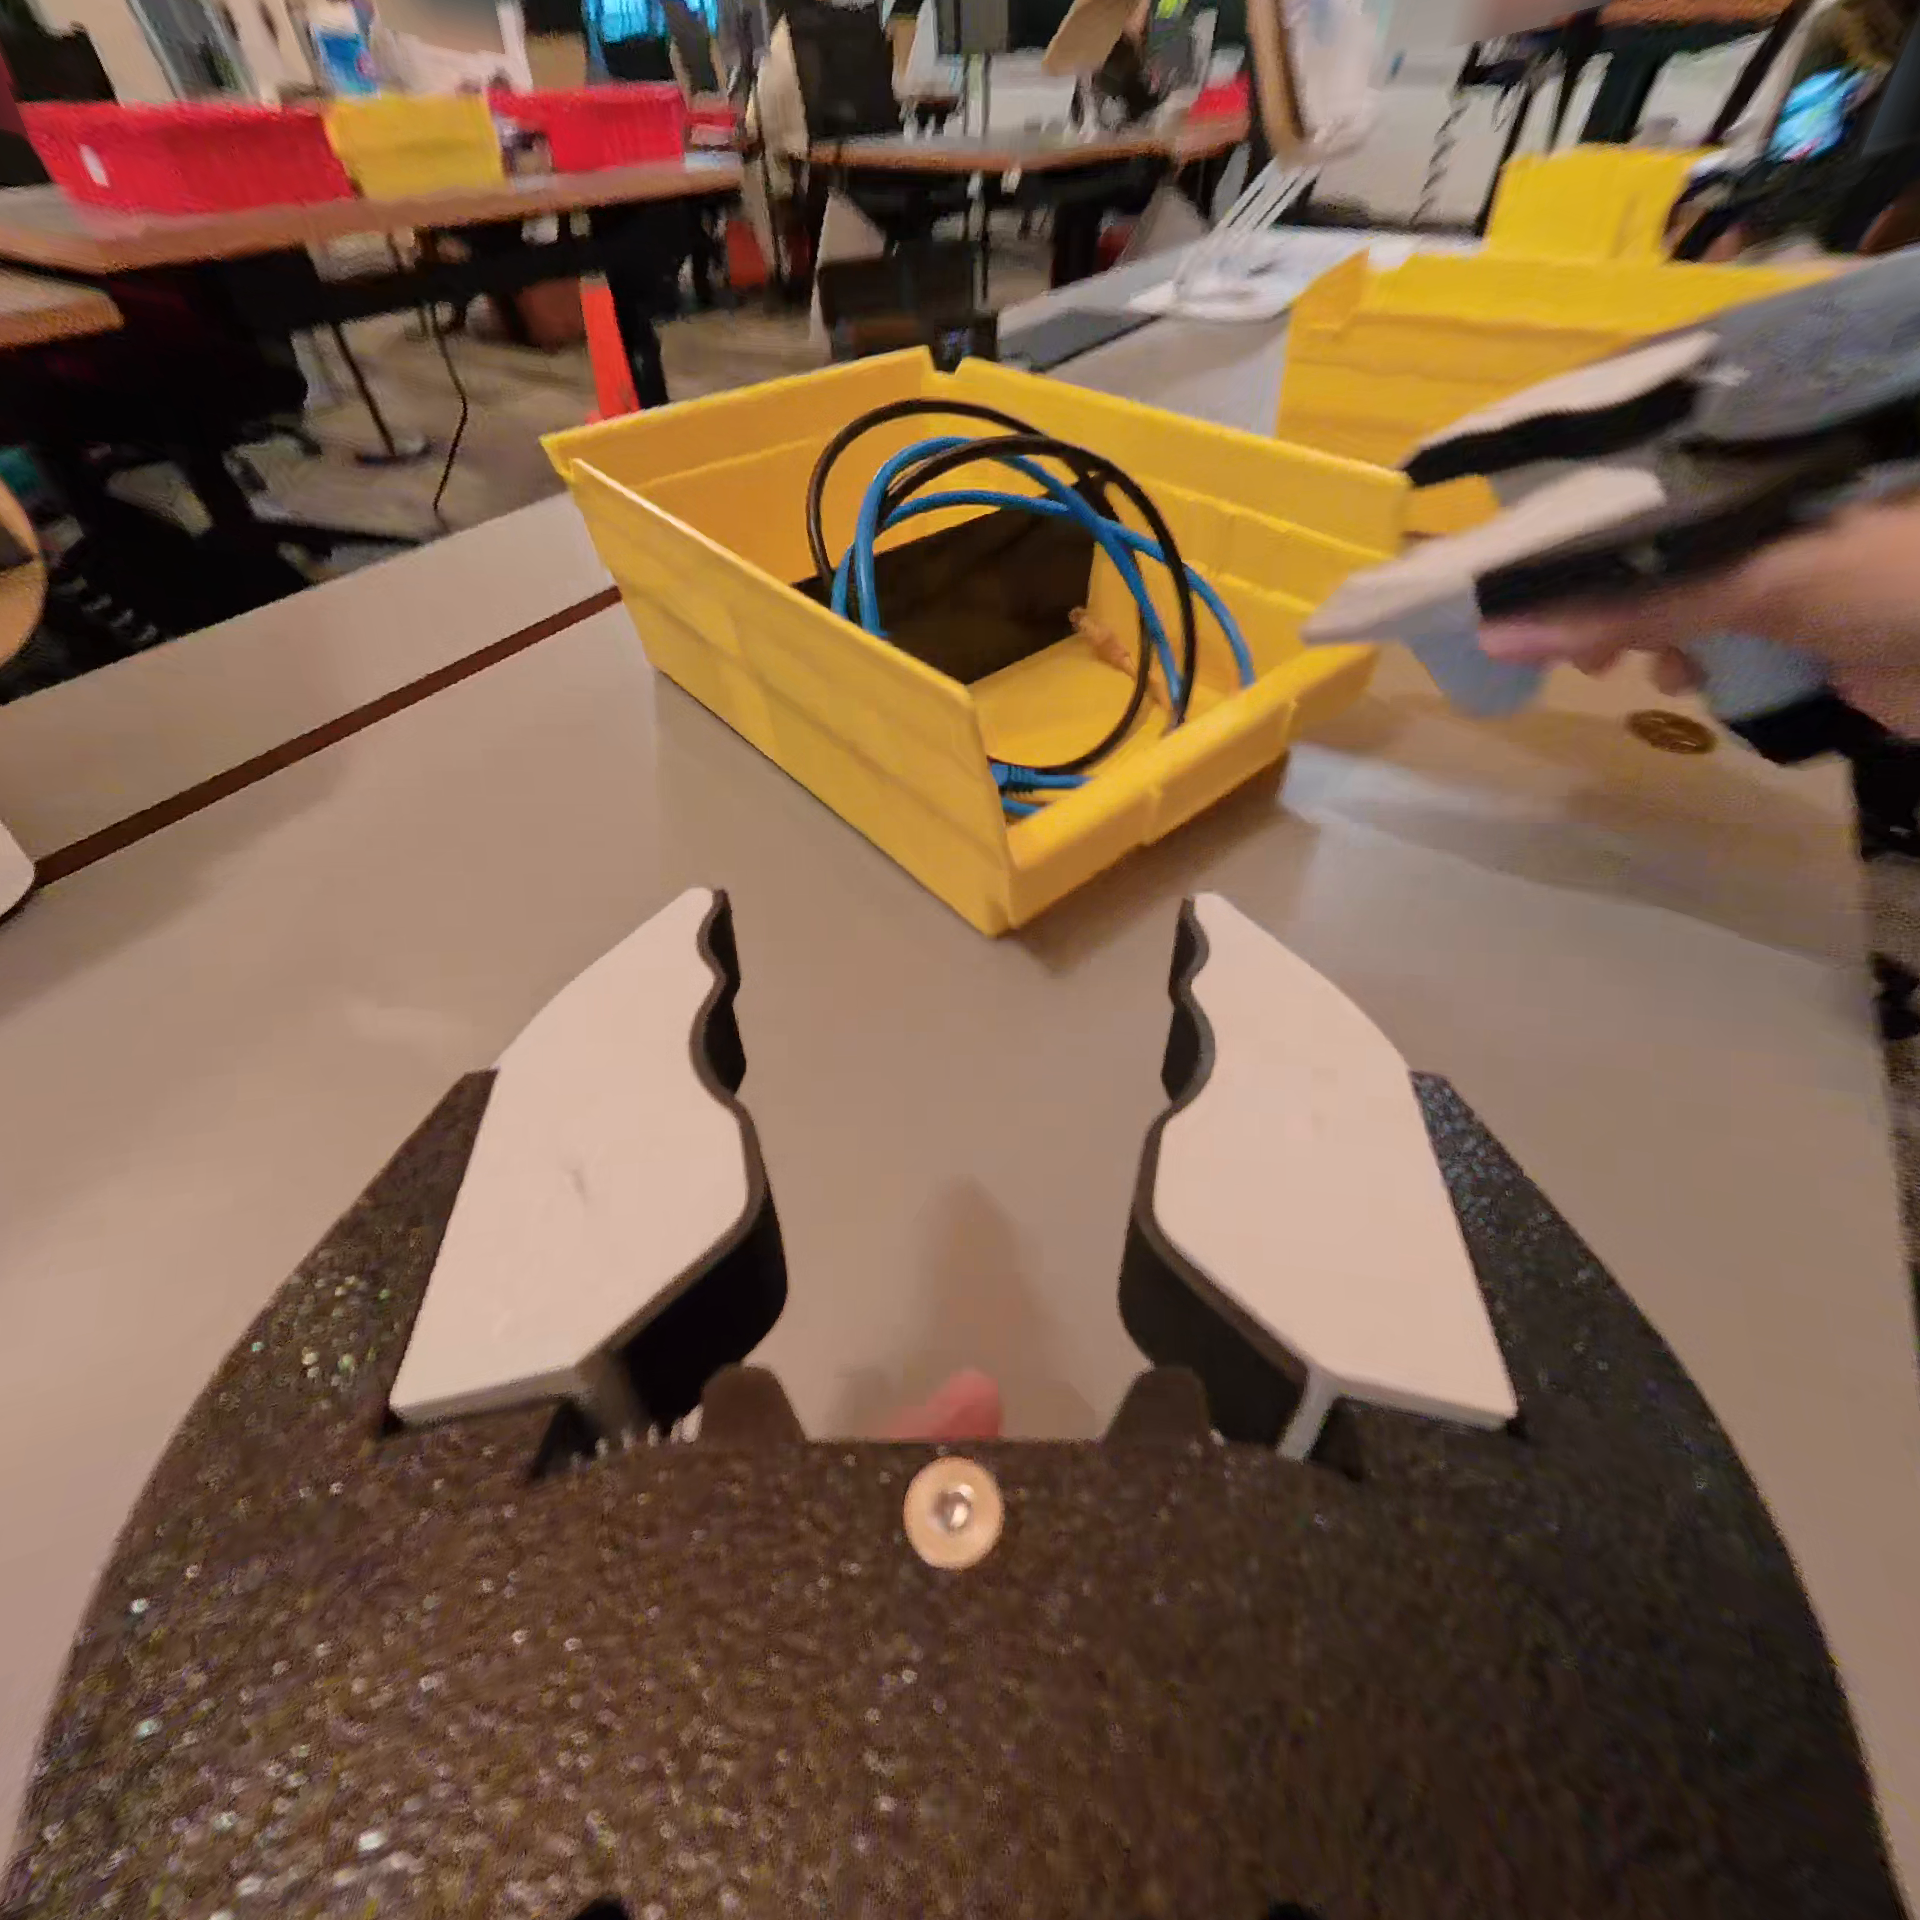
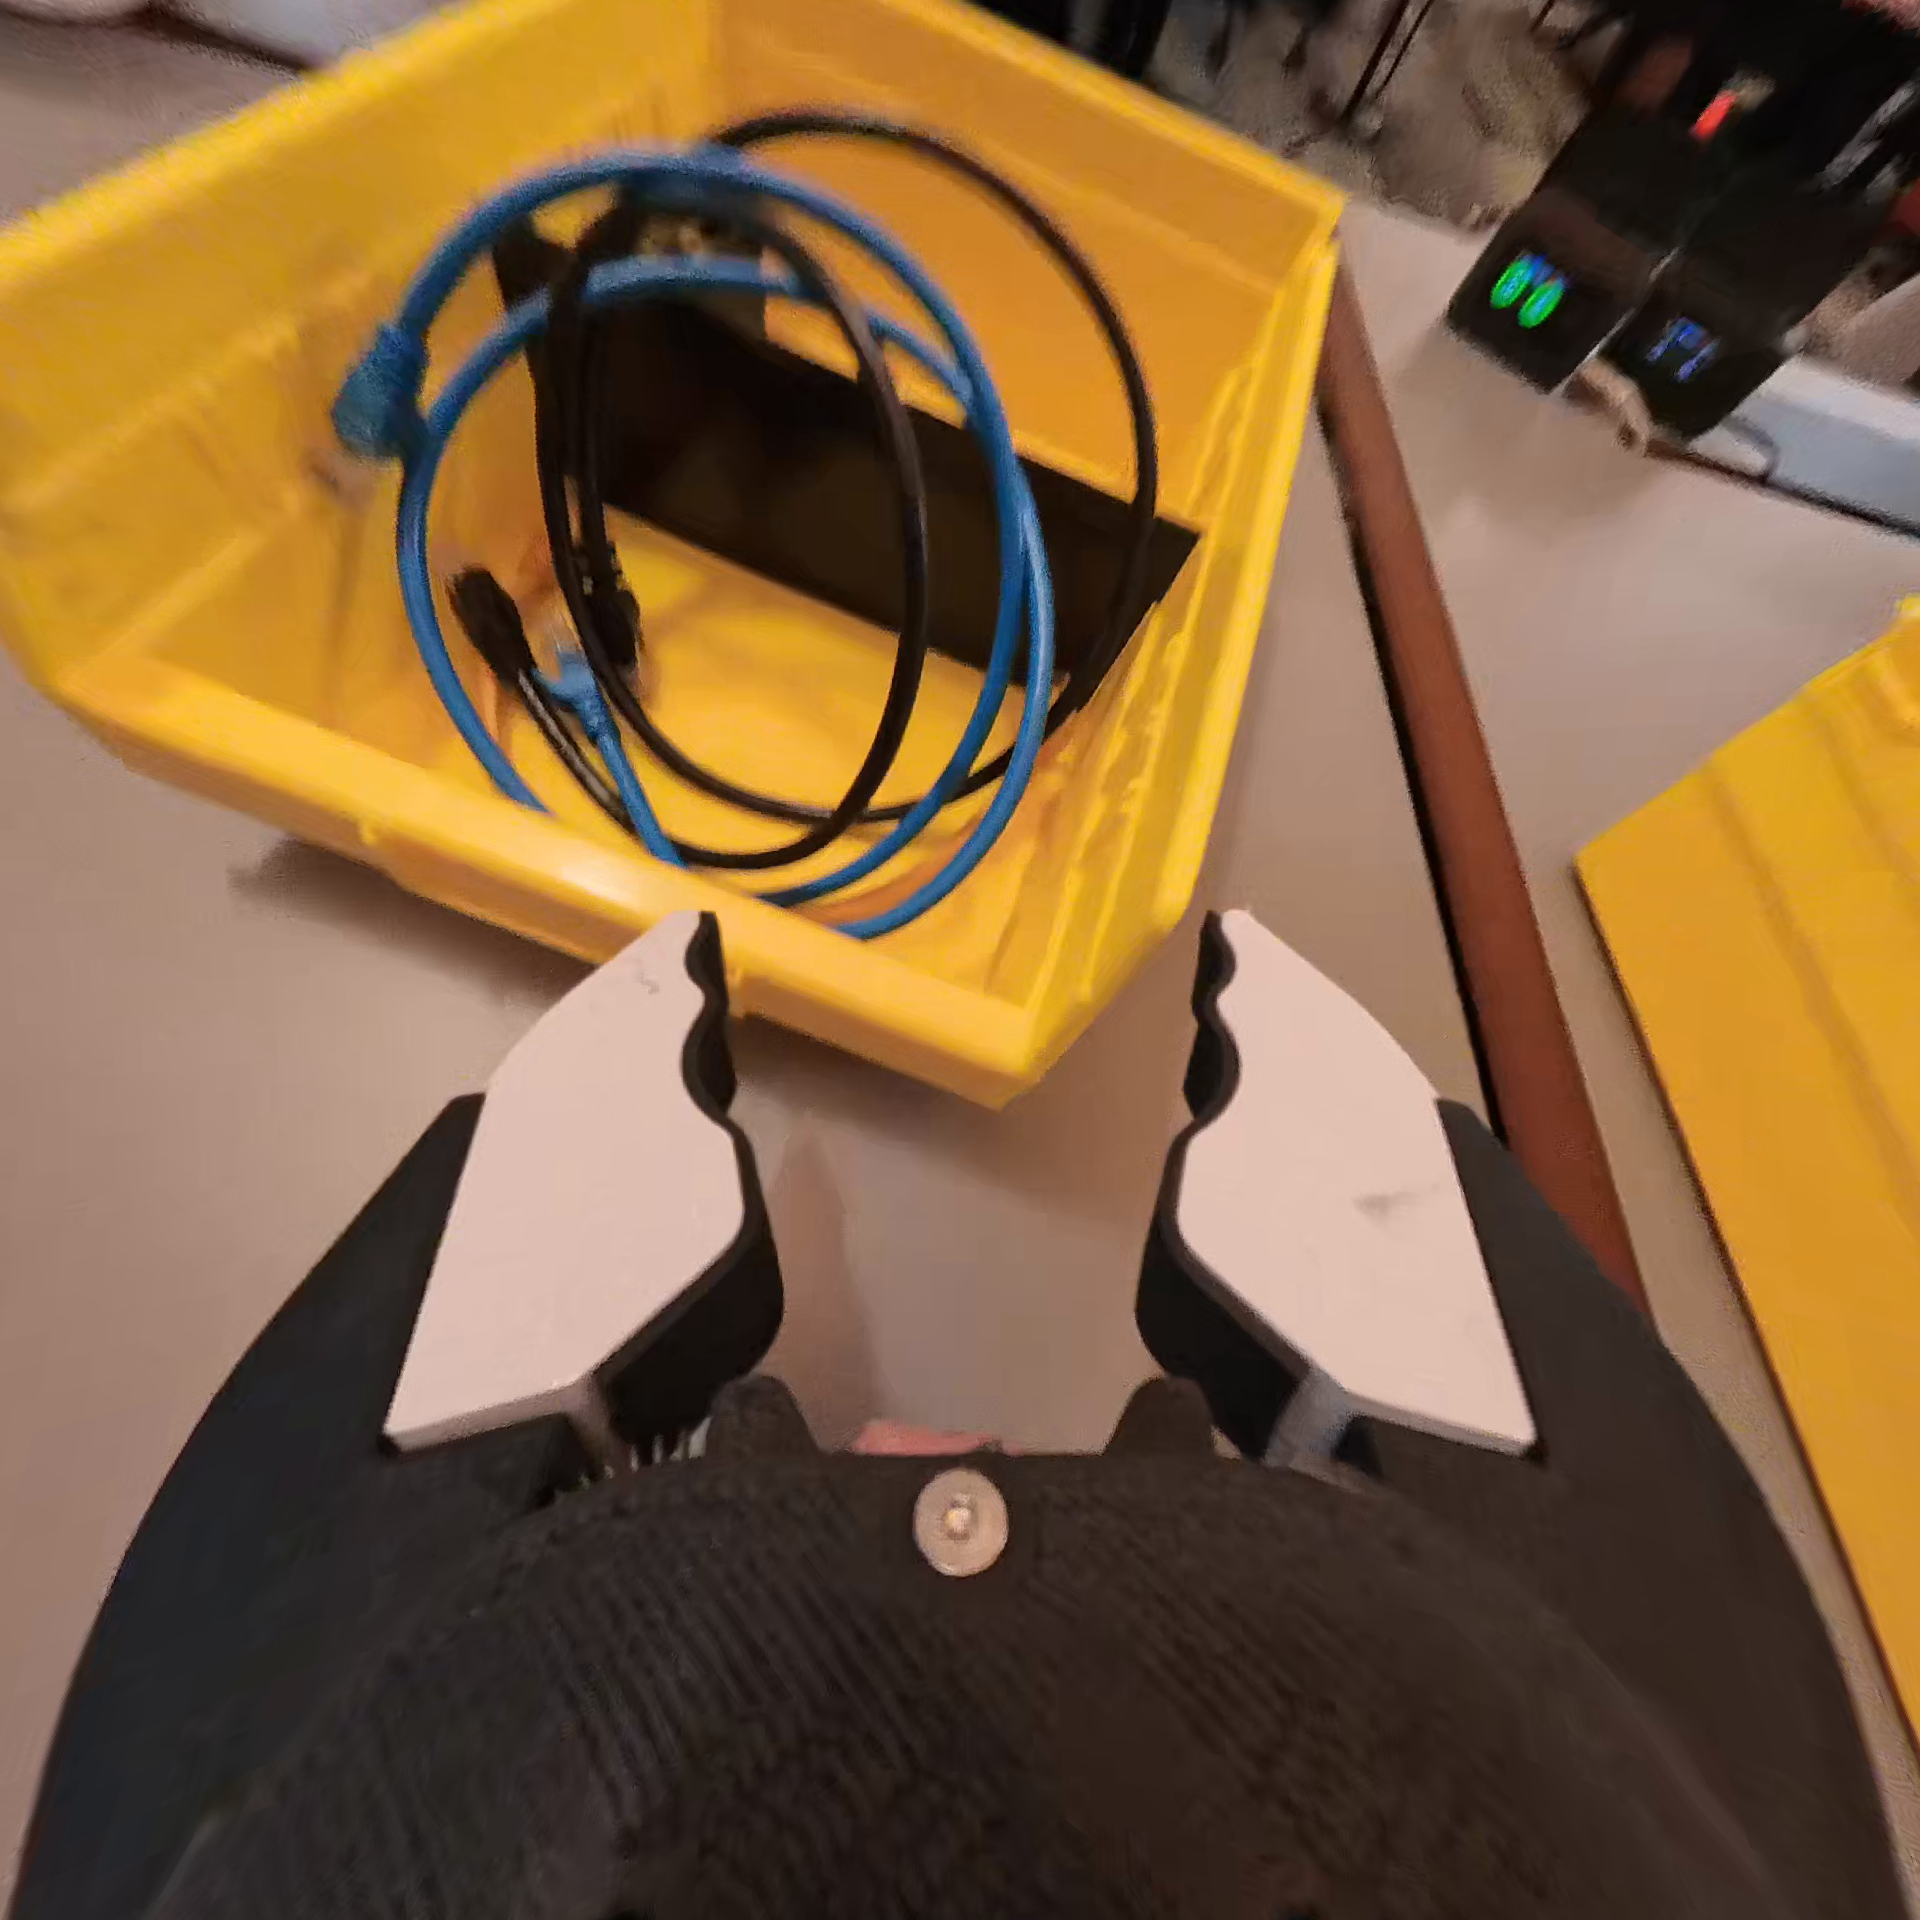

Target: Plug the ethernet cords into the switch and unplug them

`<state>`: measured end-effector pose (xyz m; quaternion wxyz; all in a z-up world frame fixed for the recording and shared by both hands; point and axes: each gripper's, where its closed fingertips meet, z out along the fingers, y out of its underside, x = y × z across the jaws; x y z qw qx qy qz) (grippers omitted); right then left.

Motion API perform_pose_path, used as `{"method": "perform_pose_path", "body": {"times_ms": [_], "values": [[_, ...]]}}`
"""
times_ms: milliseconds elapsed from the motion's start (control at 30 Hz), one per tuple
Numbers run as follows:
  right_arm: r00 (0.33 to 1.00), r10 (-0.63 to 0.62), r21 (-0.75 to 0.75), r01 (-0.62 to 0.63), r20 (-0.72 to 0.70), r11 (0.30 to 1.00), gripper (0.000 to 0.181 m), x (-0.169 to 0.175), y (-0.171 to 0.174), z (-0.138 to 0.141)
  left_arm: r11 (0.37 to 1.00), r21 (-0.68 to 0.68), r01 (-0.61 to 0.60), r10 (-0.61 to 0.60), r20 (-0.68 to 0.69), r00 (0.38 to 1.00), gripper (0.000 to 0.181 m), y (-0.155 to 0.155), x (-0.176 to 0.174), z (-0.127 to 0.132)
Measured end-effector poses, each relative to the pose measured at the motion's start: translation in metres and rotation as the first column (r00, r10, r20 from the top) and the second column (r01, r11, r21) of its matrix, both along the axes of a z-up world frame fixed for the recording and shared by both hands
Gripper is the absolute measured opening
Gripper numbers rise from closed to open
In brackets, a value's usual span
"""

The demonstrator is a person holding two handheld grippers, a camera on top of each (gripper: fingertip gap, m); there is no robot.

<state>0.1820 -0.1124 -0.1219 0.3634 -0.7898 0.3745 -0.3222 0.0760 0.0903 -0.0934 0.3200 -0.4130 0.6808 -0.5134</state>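
Both claws are spread wide and empty: the left claw (image 1: 951, 925) hangs over bare counter (image 1: 416, 935), the right claw (image 2: 956, 945) at the near rim of the yellow bin (image 2: 883, 997), probably ready to reach in. Inside (loosely coiled together) lie one blue cord (image 2: 1023, 582) and one black cord (image 2: 914, 582), draped over one black switch (image 2: 831, 457), neither visibly plugged in.

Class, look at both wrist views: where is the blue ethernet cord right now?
The blue ethernet cord lies coiled inside the yellow bin on the table, looped together with a black cord, ahead of both open grippers.
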Motion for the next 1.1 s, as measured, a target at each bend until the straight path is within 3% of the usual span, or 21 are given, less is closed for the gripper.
{"method": "perform_pose_path", "body": {"times_ms": [67,200,367,533,600,633,667,733,833,967,1100], "values": [[0.999,-0.047,-0.012,0.047,-0.014,0.999,0.096,0.004,-0.008,-0.001,0.998,0.030,-0.053,0.055,-0.063,0.997,0.081,-0.014,0.033,-0.001],[0.999,-0.046,0.062,0.046,0.001,0.997,0.096,0.007,-0.005,0.007,0.990,0.053,-0.129,0.136,-0.168,0.976,0.081,-0.036,0.088,-0.011],[0.999,-0.044,0.051,0.043,0.023,0.998,0.094,0.009,-0.010,0.012,0.977,0.144,-0.155,0.190,-0.274,0.943,0.055,-0.048,0.119,-0.042],[0.999,-0.013,0.037,0.012,0.038,0.999,0.095,0.006,-0.005,0.020,0.937,0.238,-0.255,0.301,-0.181,0.936,0.021,-0.017,0.127,-0.038],[0.999,0.008,0.052,-0.010,0.046,0.999,0.094,0.003,0.001,0.026,0.934,0.208,-0.291,0.327,-0.169,0.930,0.006,0.005,0.123,-0.036],[0.998,0.021,0.056,-0.024,0.051,0.998,0.094,0.001,0.005,0.029,0.943,0.186,-0.275,0.307,-0.177,0.935,0.005,0.013,0.118,-0.036],[0.997,0.062,0.068,-0.065,0.049,0.996,0.106,-0.004,0.013,0.032,0.949,0.170,-0.267,0.297,-0.185,0.937,0.004,0.023,0.111,-0.036],[0.992,0.095,0.105,-0.104,0.087,0.989,0.092,-0.010,0.026,0.045,0.955,0.159,-0.249,0.277,-0.191,0.942,0.004,0.043,0.091,-0.036],[0.958,0.251,0.221,-0.276,0.138,0.935,0.094,-0.038,0.061,0.076,0.956,0.173,-0.235,0.269,-0.203,0.942,0.004,0.078,0.043,-0.037],[0.903,0.376,0.317,-0.425,0.205,0.848,0.097,-0.076,0.106,0.108,0.957,0.165,-0.239,0.274,-0.236,0.932,0.004,0.131,-0.046,-0.037],[0.852,0.484,0.287,-0.523,0.200,0.802,0.110,-0.109,0.166,0.100,0.956,0.184,-0.229,0.273,-0.265,0.925,0.003,0.182,-0.155,-0.035]]}}
